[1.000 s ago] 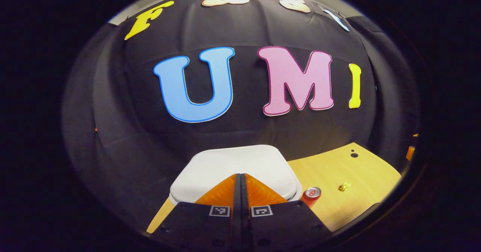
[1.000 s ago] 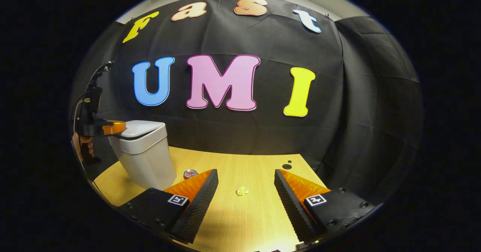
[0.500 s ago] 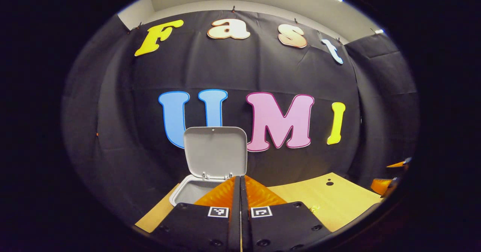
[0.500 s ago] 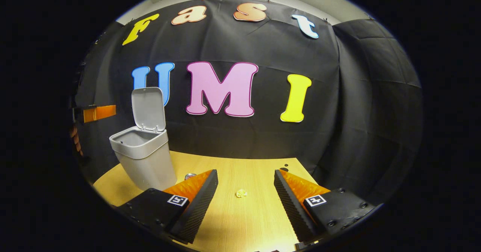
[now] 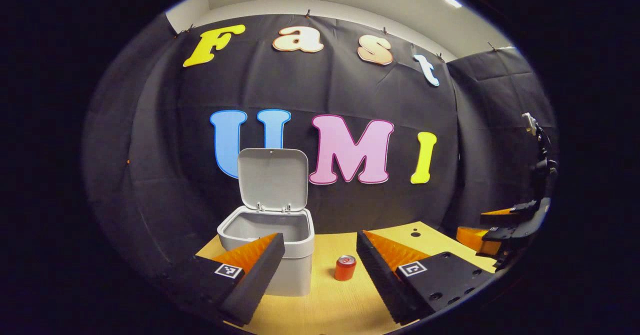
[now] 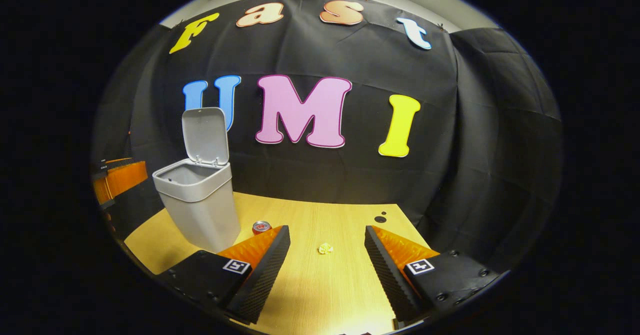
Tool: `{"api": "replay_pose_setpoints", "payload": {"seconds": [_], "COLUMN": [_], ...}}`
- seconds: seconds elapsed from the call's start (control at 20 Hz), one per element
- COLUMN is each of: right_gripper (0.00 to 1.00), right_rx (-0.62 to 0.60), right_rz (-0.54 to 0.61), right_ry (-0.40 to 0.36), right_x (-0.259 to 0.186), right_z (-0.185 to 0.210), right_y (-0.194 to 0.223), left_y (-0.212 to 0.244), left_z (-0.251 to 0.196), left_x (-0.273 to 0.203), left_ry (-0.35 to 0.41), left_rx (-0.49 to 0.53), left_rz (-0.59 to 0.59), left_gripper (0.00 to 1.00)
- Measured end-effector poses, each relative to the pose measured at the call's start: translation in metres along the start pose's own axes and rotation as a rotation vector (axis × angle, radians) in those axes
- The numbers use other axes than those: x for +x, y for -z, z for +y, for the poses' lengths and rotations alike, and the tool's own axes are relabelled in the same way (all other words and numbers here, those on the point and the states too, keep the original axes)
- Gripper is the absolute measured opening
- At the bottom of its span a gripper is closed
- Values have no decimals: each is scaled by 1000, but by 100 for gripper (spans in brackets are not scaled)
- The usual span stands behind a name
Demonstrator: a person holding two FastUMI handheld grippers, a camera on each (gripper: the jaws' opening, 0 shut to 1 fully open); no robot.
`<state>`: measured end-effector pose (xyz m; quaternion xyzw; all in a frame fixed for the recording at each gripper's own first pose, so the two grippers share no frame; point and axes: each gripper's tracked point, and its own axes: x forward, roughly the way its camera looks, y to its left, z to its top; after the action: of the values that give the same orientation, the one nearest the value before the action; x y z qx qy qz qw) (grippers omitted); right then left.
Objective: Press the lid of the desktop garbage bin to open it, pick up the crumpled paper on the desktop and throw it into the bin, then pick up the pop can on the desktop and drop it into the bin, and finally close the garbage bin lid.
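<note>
Both my grippers, left (image 5: 320,255) and right (image 6: 327,247), gape empty; bin (image 6: 200,210) lid (image 6: 205,135) upright near the table's (image 6: 310,295) left edge.

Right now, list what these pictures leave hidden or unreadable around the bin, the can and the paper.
- Bin floor: in both views the front wall hides it, so any contents cannot be told.
- Can: in the right gripper view that gripper's finger covers its lower part.
- Crumpled paper: too small in the right gripper view to judge its shape.
- Left gripper: cut off at the edge of the right gripper view.
</note>
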<state>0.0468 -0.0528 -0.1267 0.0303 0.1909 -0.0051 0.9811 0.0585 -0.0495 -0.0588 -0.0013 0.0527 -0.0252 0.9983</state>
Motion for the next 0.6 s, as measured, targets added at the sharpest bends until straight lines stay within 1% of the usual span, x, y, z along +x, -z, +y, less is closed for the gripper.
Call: {"api": "replay_pose_setpoints", "payload": {"seconds": [0.1,0.15,0.25,0.35,0.45,0.6], "right_gripper": [96,97,97,97,97,97], "right_rx": [-6,-4,-5,-32,-49,-33], "right_rz": [20,44,133,213,253,322], "right_ry": [-27,-55,-116,-151,-179,-229], "right_x": [8,15,34,54,76,115], "right_z": [5,11,23,26,24,25], "right_y": [3,7,25,42,47,64], "left_y": [0,0,2,11,25,45], "left_z": [-3,-5,-9,-6,-8,-9], "left_x": [-6,-8,-12,-16,-21,-29], "left_ry": [-3,-2,7,-16,-31,-58], "left_rx": [7,4,-4,-32,-58,-48], "left_rz": [-3,-5,0,18,47,89], "left_gripper": [96,96,96,96,96,96]}}
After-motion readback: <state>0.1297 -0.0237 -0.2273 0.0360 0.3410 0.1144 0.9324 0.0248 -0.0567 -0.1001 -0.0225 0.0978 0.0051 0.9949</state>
